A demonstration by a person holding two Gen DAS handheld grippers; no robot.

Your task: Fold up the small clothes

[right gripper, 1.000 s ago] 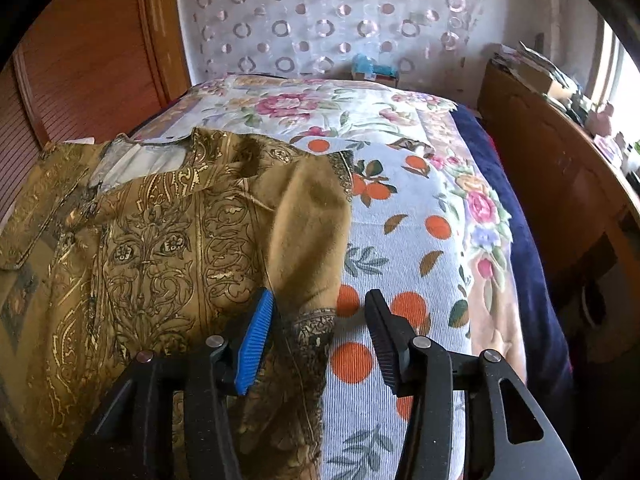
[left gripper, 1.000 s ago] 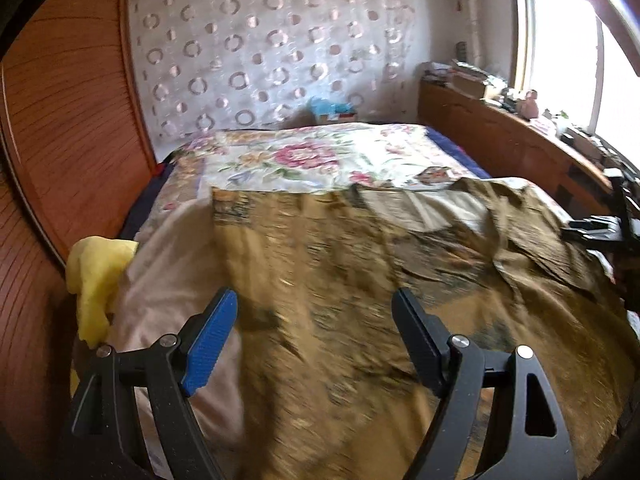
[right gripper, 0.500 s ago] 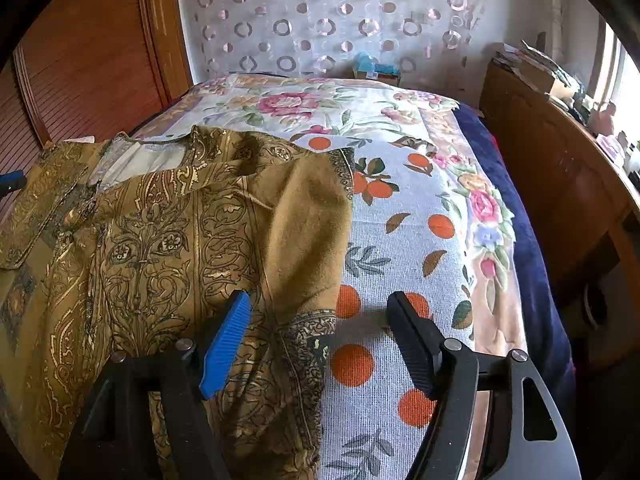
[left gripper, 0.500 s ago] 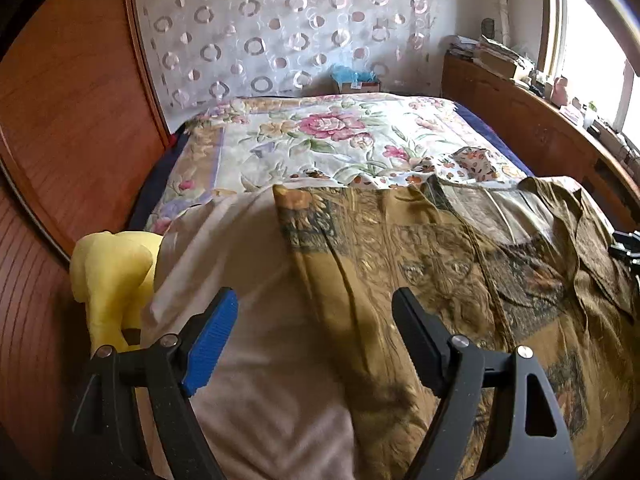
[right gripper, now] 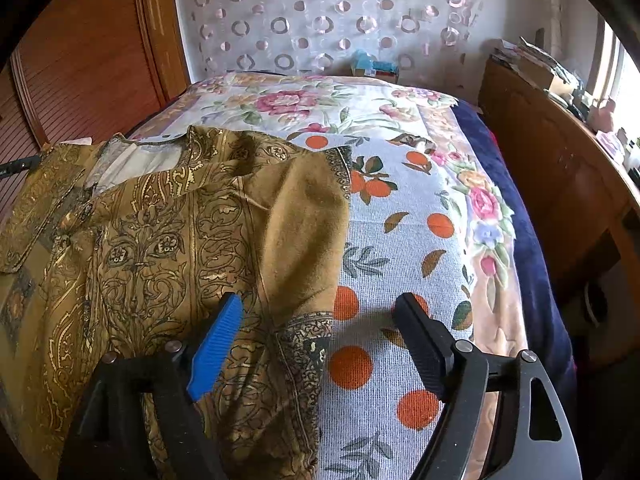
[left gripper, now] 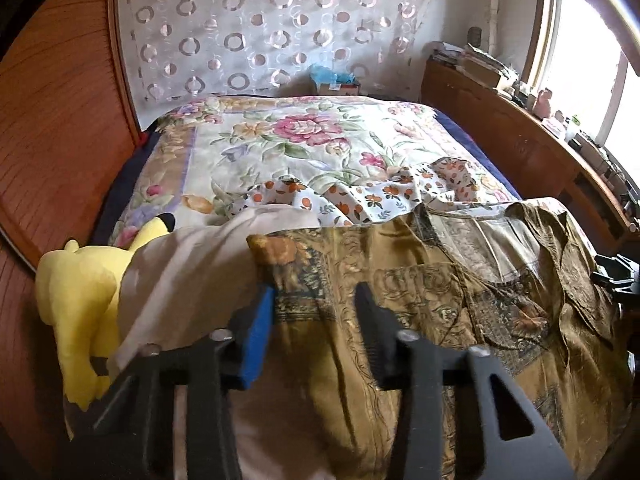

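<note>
Left tongs (left gripper: 314,322) have narrowed around the left edge of the gold shirt (right gripper: 168,240) spread on the bed (right gripper: 400,216), not yet pinching, while right tongs (right gripper: 320,332) have spread wide, letting go of the sleeve cuff (right gripper: 304,344), so a left-side fold looks next.

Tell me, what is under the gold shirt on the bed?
In the right view the gold shirt lies on an orange-spotted cloth. In the left view a pale cloth shows beneath its left edge. What lies under the shirt's middle is covered.
</note>
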